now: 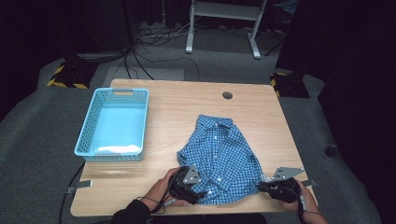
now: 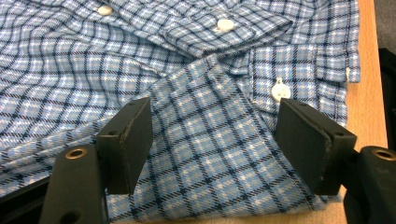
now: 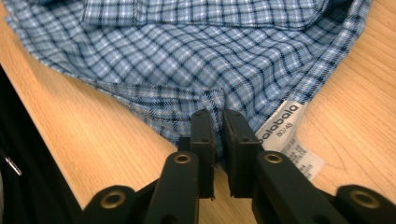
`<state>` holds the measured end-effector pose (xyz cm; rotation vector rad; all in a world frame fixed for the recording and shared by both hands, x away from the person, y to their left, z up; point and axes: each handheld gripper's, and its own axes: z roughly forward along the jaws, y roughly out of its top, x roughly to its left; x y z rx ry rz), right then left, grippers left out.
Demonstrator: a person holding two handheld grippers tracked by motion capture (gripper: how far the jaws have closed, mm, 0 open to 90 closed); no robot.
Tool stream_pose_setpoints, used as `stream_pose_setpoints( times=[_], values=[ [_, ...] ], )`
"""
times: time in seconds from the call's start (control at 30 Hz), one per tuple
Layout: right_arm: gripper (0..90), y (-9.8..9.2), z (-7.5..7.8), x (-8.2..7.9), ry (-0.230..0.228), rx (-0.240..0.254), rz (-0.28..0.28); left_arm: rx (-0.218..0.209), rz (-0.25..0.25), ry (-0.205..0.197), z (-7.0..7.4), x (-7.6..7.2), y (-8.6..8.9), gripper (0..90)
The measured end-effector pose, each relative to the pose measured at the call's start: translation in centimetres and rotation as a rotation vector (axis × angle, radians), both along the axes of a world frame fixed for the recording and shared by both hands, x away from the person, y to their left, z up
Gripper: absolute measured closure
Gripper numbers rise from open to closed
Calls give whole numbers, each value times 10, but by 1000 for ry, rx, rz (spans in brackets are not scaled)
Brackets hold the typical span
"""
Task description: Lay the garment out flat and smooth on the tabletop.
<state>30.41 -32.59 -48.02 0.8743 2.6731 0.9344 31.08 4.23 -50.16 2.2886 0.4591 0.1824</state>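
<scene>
Wooden counter (image 1: 187,112), light blue basket (image 1: 114,122) at the far left, well apart from the work. Blue checked shirt (image 1: 218,156) spread front-up near the counter's near edge, collar away, hem toward the person. Left gripper (image 2: 212,140) over the hem's left part, jaws spread wide with a raised fold of cloth between them, pads not pressing. Right gripper (image 3: 218,126) at the hem's right corner, jaws nearly together, pinching a thin ridge of fabric beside the white label (image 3: 285,133). Likely trouble: shallow right-hand pinch slipping free under a pull; one-sided lift dragging and bunching the shirt; left jaws closing on several layers; label caught instead of cloth.
</scene>
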Motion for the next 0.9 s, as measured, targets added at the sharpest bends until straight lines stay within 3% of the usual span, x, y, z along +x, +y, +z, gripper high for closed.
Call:
stream_pose_setpoints(
  times=[0.13,0.6,0.73,0.9],
  values=[
    [794,-7,-1,-4,-26,-31,7,-1,2,1,0,0,0,280],
    [605,-19,-4,-1,-45,-15,-61,2,3,4,0,8,-5,273],
    [625,-20,-5,2,-44,2,-81,10,11,7,1,16,-10,272],
    [635,-19,-6,5,-45,7,-103,61,10,22,6,24,-16,216]
  ],
)
